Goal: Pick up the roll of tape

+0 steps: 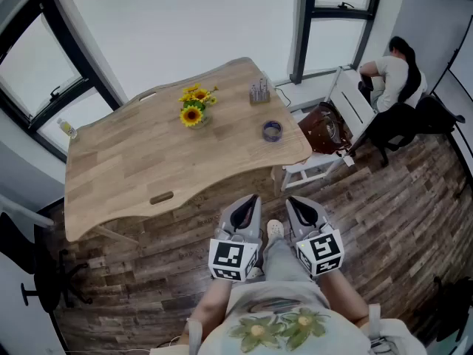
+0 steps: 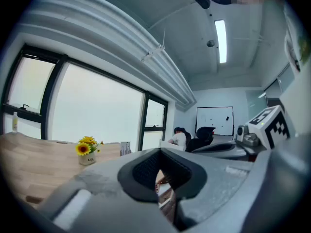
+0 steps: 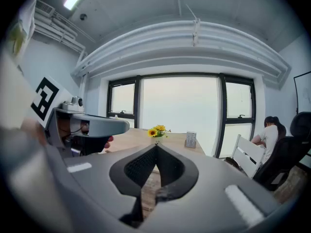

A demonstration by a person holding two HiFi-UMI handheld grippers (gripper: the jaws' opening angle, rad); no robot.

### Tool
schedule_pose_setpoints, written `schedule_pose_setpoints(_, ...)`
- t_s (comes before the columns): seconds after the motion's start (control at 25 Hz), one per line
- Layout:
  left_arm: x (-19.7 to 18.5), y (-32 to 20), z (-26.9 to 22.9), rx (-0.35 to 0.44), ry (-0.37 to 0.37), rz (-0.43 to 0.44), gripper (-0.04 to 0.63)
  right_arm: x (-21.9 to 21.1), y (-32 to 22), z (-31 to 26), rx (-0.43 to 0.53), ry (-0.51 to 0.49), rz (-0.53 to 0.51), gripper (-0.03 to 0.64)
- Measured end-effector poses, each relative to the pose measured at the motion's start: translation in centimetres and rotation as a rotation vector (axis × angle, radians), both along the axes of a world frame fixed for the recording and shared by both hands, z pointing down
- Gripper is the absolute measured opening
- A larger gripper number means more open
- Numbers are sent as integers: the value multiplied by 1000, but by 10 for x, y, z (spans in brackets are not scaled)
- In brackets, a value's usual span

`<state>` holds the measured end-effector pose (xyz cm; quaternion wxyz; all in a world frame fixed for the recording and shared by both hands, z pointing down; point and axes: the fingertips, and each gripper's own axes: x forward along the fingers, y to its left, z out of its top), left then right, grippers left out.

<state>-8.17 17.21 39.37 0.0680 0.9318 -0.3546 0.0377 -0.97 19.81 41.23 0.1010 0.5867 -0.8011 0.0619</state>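
**Item:** roll of tape (image 1: 272, 130). It lies flat on the wooden table (image 1: 133, 168), right of the sunflower pot (image 1: 194, 115), by the near edge.

**Left gripper (image 1: 253, 198), right gripper (image 1: 291, 200):** both are closed and empty, side by side, well short of the pot. I judge my approach not begun.

**Hidden:** neither gripper view shows the tape, because the gripper bodies block the tabletop.
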Motion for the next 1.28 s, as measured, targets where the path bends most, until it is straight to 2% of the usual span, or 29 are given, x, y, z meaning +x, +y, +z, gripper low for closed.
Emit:
schedule_pose_setpoints(0.16, 8, -19, -1, -5, 9, 31, 5, 9, -24, 2, -9, 6, 11, -2)
schedule_pose_setpoints(0.88, 55, -134, 29, -59, -59, 32, 5, 56, -150, 17, -48, 72, -46, 2)
schedule_pose_setpoints(1.28, 73, -182, 40, -99, -60, -15, 5, 79, -202, 34, -90, 93, -121, 108)
